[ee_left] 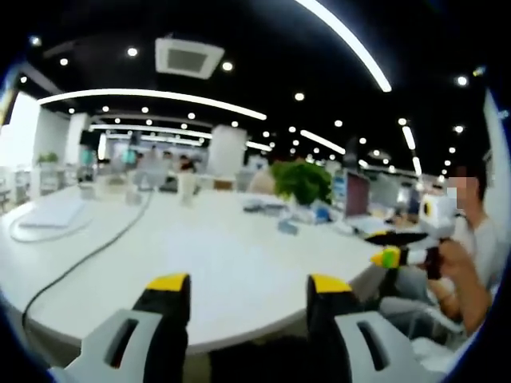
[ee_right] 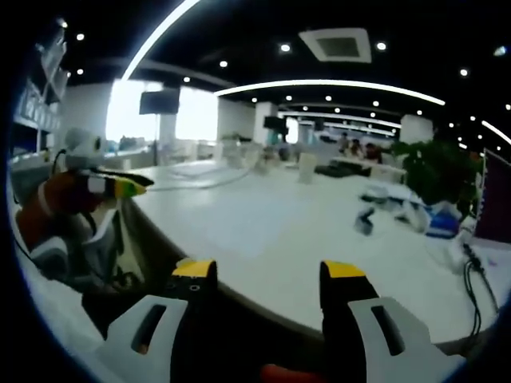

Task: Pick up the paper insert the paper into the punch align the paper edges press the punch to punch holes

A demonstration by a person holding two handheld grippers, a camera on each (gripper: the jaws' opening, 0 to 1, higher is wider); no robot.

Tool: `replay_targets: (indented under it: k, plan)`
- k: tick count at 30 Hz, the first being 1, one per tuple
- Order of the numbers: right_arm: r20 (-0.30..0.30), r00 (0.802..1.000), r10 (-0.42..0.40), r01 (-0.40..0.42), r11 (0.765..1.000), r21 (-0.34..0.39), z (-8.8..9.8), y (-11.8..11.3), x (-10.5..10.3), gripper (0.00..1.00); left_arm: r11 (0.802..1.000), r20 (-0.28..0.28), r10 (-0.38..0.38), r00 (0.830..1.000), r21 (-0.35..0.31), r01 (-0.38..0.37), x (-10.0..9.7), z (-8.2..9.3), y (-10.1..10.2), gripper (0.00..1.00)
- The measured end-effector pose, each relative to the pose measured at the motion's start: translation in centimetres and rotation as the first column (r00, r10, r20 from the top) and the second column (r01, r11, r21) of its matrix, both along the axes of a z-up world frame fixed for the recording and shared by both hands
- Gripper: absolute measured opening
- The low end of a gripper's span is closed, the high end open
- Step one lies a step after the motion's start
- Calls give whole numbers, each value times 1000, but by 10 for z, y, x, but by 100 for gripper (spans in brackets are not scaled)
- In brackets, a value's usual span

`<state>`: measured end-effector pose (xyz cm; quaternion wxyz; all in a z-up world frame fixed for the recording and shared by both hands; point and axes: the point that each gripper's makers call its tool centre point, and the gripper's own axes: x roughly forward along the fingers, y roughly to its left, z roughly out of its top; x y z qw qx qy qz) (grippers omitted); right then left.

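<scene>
The big white table (ee_left: 239, 255) fills the middle of both views, its curved edge running just past the yellow-tipped jaws. Nothing of the task has begun: both grippers hang above the table's near edge, aimed across it at the room.

The left gripper (ee_left: 247, 289) has its jaws spread with nothing between them, and the right gripper (ee_right: 268, 275) is the same, spread and empty. In the left gripper view the other gripper comes in at about 3 o'clock, held in a person's hand (ee_left: 457, 257); in the right gripper view it sits at 9 o'clock.

The step in hand is the first one, finding and picking up the paper. A pale flat thing (ee_left: 49, 214) at 9 o'clock in the left gripper view may be the paper, but it is too blurred to call. I cannot make out a punch; the small items (ee_right: 366, 219) near the potted plant (ee_left: 302, 180) are indistinct.

The next move calls for tipping the grippers down toward the tabletop to find the paper.
</scene>
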<state>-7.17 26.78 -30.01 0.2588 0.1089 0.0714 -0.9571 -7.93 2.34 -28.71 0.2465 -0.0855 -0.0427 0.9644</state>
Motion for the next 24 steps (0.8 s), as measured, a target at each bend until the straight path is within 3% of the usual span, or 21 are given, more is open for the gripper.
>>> replay_targets:
  k: [7, 18, 24]
  plan:
    - [12, 1000, -9, 9, 1000, -23, -10, 10, -10, 55, 1000, 53, 9, 999, -11, -9, -4, -8, 8, 57]
    - [30, 999, 21, -21, 1000, 3, -24, 2, -18, 56, 999, 67, 44, 997, 18, -45, -15, -8, 8, 55]
    - [10, 999, 50, -50, 998, 23, -15, -4, -16, 57, 998, 65, 66, 996, 19, -68, -18, -7, 6, 54]
